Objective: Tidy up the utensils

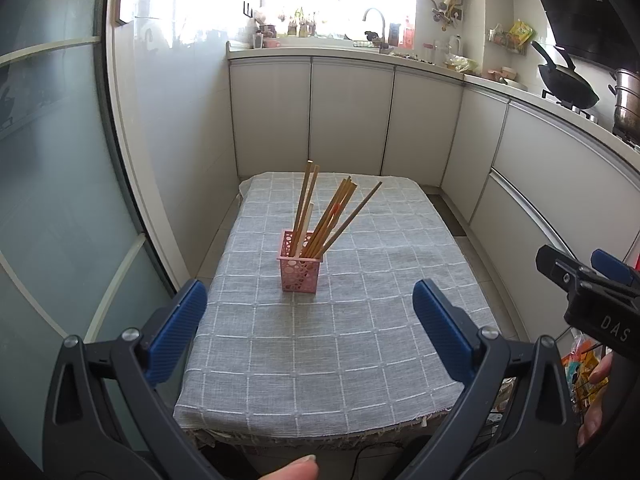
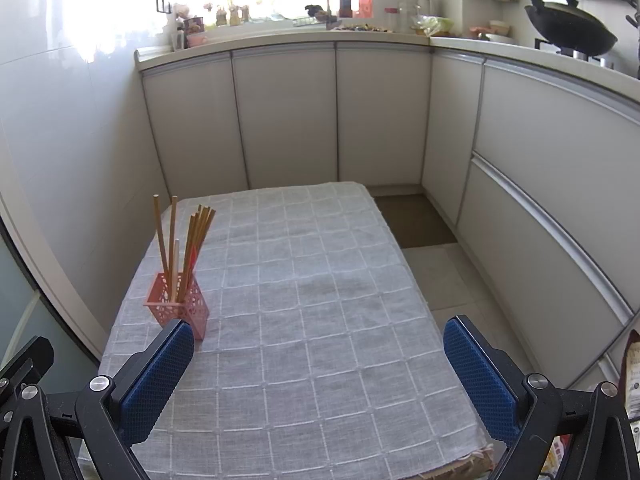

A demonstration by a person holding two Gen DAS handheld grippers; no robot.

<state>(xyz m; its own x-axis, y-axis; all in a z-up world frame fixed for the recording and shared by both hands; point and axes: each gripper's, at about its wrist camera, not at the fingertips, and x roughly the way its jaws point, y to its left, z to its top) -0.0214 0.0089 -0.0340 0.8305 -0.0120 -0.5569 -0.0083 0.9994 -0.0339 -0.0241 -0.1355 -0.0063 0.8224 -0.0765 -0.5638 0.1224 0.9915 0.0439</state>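
A pink perforated holder (image 1: 300, 262) stands upright on the grey checked tablecloth (image 1: 360, 320), filled with several wooden chopsticks (image 1: 328, 212) that lean right. In the right wrist view the same holder (image 2: 182, 306) sits at the table's left, with its chopsticks (image 2: 188, 240) standing up. My left gripper (image 1: 310, 330) is open, held back near the table's front edge, well short of the holder. My right gripper (image 2: 318, 380) is open too, empty, over the near half of the table; its left pad (image 2: 156, 384) overlaps the holder's corner. The right gripper (image 1: 588, 276) also shows at the right edge of the left wrist view.
White kitchen cabinets (image 2: 288, 116) wrap the back and right. A black wok (image 2: 572, 32) sits on the stove at the far right. A glass door (image 1: 48, 200) stands left of the table. A thumb (image 1: 296, 468) shows at the bottom edge.
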